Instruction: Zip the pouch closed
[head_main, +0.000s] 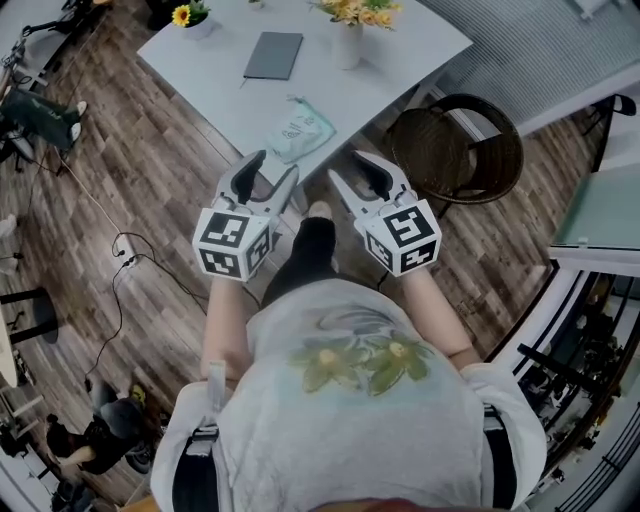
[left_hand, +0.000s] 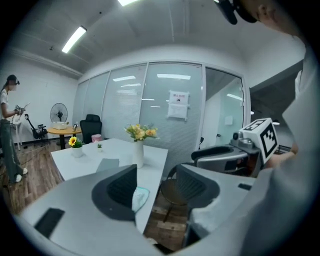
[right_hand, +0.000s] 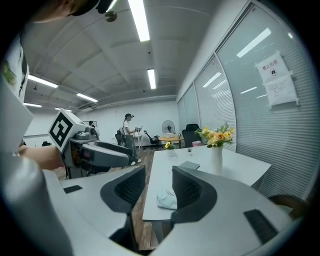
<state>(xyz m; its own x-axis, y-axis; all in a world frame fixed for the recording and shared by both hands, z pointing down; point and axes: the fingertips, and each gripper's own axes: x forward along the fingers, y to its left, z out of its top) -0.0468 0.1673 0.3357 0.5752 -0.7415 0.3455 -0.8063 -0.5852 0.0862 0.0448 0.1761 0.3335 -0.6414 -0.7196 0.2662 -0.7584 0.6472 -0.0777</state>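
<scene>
The left gripper (head_main: 277, 165) and right gripper (head_main: 348, 166) are hovering with fingers apart and empty, while just ahead, between them, the pale pouch (head_main: 298, 130) is lying at the tabletop's (head_main: 215, 80) near edge, seemingly slanted, marginally nearer the left.

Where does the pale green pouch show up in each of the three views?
Head view: the pouch lies upper centre, by the near corner of the table.
Left gripper view: pouch low centre, on the table edge, partly hidden behind one jaw.
Right gripper view: pouch low centre, showing between the jaws.
Shared landmark: the vase of yellow flowers, farther along the table.
</scene>
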